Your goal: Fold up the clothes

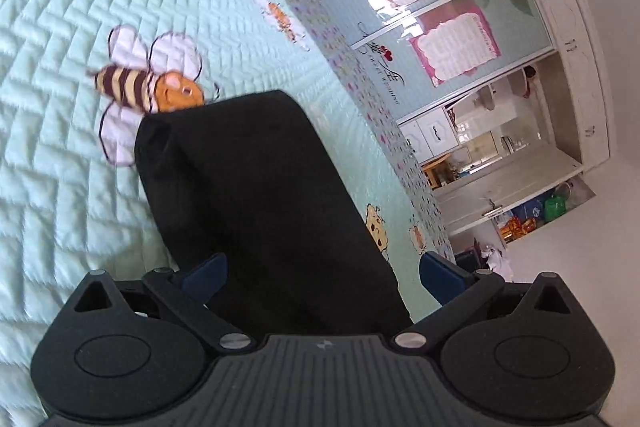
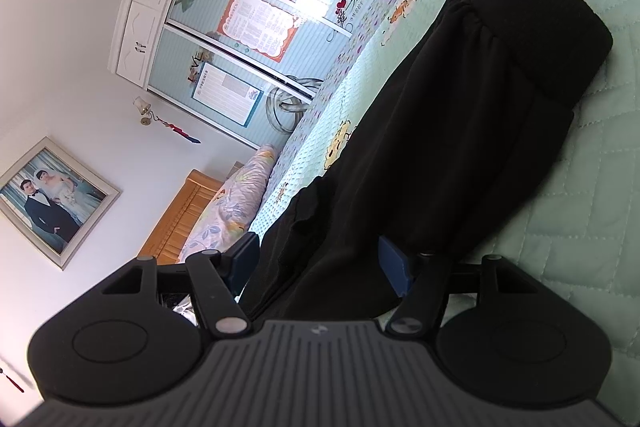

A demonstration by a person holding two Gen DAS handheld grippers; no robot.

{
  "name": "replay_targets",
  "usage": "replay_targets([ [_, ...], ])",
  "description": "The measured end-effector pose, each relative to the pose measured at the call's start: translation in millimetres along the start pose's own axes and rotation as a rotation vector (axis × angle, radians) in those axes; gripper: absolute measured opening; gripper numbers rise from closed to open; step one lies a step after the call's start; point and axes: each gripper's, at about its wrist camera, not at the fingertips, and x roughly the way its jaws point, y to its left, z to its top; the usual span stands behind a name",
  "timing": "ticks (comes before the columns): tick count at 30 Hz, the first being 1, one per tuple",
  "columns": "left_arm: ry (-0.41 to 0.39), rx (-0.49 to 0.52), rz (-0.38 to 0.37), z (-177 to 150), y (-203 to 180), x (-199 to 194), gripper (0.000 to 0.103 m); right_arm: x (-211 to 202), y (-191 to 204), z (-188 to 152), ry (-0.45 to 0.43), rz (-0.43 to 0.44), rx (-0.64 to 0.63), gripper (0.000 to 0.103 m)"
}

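Observation:
A black garment [image 1: 260, 195], folded into a long strip, lies on a mint quilted bedspread [image 1: 60, 67]. In the left wrist view one end of it runs between the blue fingers of my left gripper [image 1: 324, 277], which stand wide apart around the cloth. In the right wrist view the garment [image 2: 460, 131] shows a thick ribbed band at its far end, and its near end passes between the blue fingers of my right gripper [image 2: 324, 263], also spread wide. Neither gripper pinches the cloth.
The bedspread has bee appliqués [image 1: 148, 87] and a floral border [image 1: 360, 75] at the bed's edge. Beyond it stands a wardrobe with sliding glass doors [image 2: 260, 7]. A pillow [image 2: 236, 207] and wooden headboard [image 2: 180, 223] lie at the bed's far end.

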Motion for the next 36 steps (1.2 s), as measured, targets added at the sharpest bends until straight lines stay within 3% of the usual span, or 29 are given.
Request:
replay_targets([
  [6,-0.092,-0.072,0.037,-13,-1,6,0.102,0,-2,0,-0.001,0.008,0.015,0.068],
  [16,-0.27,-0.105,0.123,-21,-5,14,0.102,0,-3,-1,0.005,0.015,0.023,0.068],
  [23,-0.415,-0.119,0.113,-16,0,12,0.102,-2,-5,-1,0.006,0.017,0.026,0.068],
  [32,-0.495,-0.165,0.061,-6,5,-16,0.101,-2,-6,-1,0.008,0.018,0.025,0.069],
  [36,-0.554,-0.149,0.076,-3,12,-45,0.1,-3,-6,-1,0.008,0.018,0.024,0.069],
])
